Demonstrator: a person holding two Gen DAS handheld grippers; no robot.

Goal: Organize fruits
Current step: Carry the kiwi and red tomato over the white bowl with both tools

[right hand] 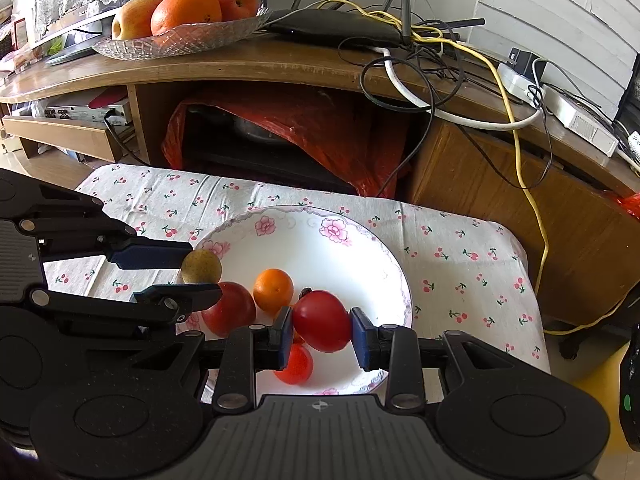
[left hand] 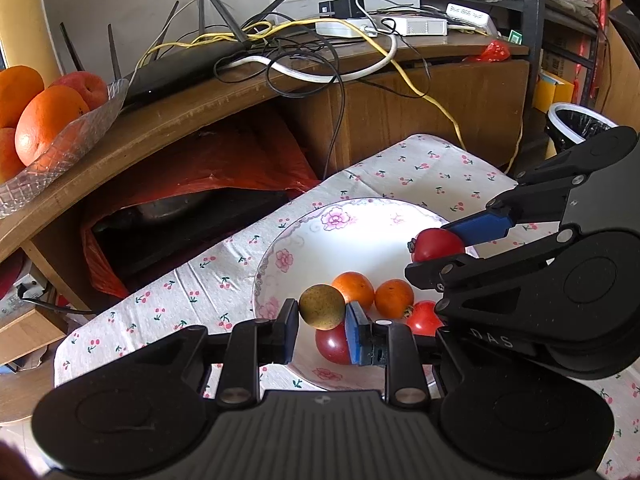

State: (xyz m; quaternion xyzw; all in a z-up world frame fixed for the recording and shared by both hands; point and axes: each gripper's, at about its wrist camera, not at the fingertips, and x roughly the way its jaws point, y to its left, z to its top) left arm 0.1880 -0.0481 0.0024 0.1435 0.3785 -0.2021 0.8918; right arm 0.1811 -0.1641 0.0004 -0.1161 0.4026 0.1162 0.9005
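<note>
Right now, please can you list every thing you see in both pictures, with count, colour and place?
Brown-green fruit: one, held in the left gripper, above the bowl.
Red tomato: one, held in the right gripper, above the bowl.
Small oranges: two, orange, in the bowl.
Other red fruits: two, in the bowl.
Bowl: one, white with pink flowers, on the cloth.
Cloth: one, white with cherry print, over the low table.
Glass dish: one, clear, on the wooden shelf, with oranges and apples.
Router: one, black, on the shelf among cables.
Left gripper: shut on the fruit.
Right gripper: shut on the tomato.
</note>
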